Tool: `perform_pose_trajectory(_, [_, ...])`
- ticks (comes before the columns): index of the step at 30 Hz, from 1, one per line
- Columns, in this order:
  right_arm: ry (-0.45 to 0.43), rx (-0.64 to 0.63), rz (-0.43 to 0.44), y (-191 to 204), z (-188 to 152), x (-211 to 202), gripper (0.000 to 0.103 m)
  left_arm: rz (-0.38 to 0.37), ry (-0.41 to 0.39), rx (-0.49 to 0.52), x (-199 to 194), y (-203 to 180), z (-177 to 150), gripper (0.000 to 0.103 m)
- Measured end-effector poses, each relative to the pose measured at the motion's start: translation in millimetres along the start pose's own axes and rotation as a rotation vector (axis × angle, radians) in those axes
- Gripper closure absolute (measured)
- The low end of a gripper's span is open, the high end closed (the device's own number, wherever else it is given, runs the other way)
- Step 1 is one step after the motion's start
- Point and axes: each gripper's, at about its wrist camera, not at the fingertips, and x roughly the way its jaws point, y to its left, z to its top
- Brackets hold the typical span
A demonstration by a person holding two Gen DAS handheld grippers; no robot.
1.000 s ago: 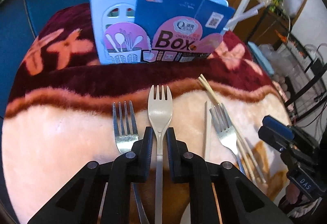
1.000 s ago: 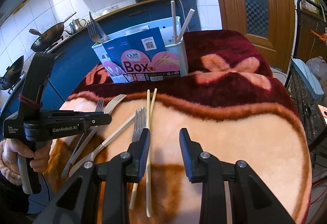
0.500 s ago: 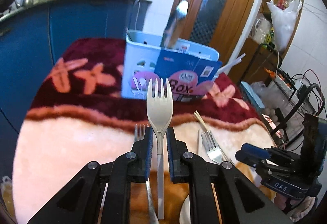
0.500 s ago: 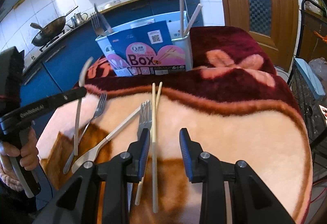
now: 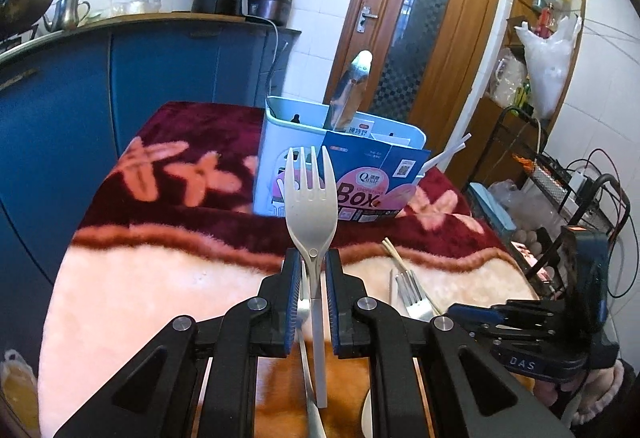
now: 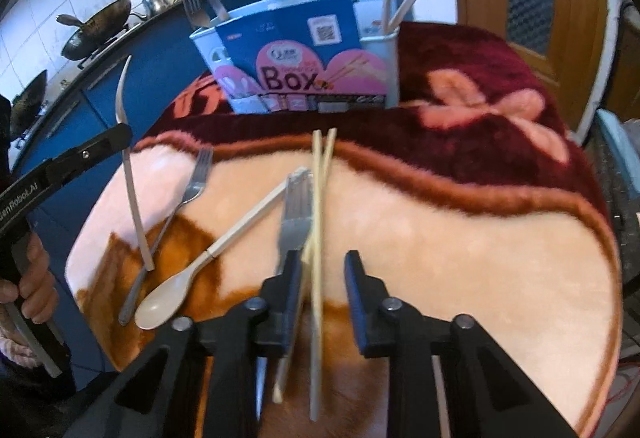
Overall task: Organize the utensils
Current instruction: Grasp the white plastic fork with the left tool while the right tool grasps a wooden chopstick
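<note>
My left gripper [image 5: 312, 270] pinches the beige plastic fork [image 5: 311, 194], lifted short of the pale blue utensil box [image 6: 296, 50], which already holds some cutlery; my right gripper [image 6: 320, 270], jaws spread, hovers over the wooden chopsticks [image 6: 319, 222], seemingly untouched, with a metal fork [image 6: 296, 214] and beige spoon [image 6: 168, 294] left.

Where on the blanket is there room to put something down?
The blanket lies bare right of the chopsticks, out to its edge. The left is crowded: a metal fork, a spoon and another fork lie close together.

beige fork [image 5: 311, 198]: matt plastic | steel fork [image 6: 295, 216]: shiny metal | blanket [image 6: 440, 238]: fuzzy cloth | chopsticks [image 6: 318, 222]: pale wood
</note>
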Motion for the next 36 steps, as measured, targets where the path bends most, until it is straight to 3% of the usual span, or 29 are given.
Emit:
perform_pose_trajectory(2, [-0.002,0.006,0.022,0.3,2.4,0.3,0.094,-0.002,-0.001,-0.005,-0.7,1.8,-0.3,0.091])
perform_pose_trajectory(5, [-0.018,0.010,0.015,1.6,4.7,-1.1,0.098,-0.003,-0.007,-0.012,-2.2,3.9,-0.1,0.091])
perform_pose_trajectory(14, [-0.005,0.005,-0.061,-5.7,5.8,-6.0,0.098,-0.002,-0.021,-0.026,-5.9,8.5,-1.3,0.092])
perform_pose_trajectory(19, [0.020,0.048,0.027,-6.7,8.5,-6.0,0.097,-0.005,-0.027,-0.029,-7.0,10.1,-1.3,0.092])
perform_pose_trajectory(26, [0.051,0.019,0.017,2.4,13.1,6.5,0.094,-0.009,-0.031,-0.032,-9.7,11.3,-1.7,0.092])
perform_pose_trajectory(36, [0.002,0.035,-0.002,-6.6,14.2,-7.4,0.097,-0.011,-0.039,-0.044,-12.3,15.8,-2.1,0.092])
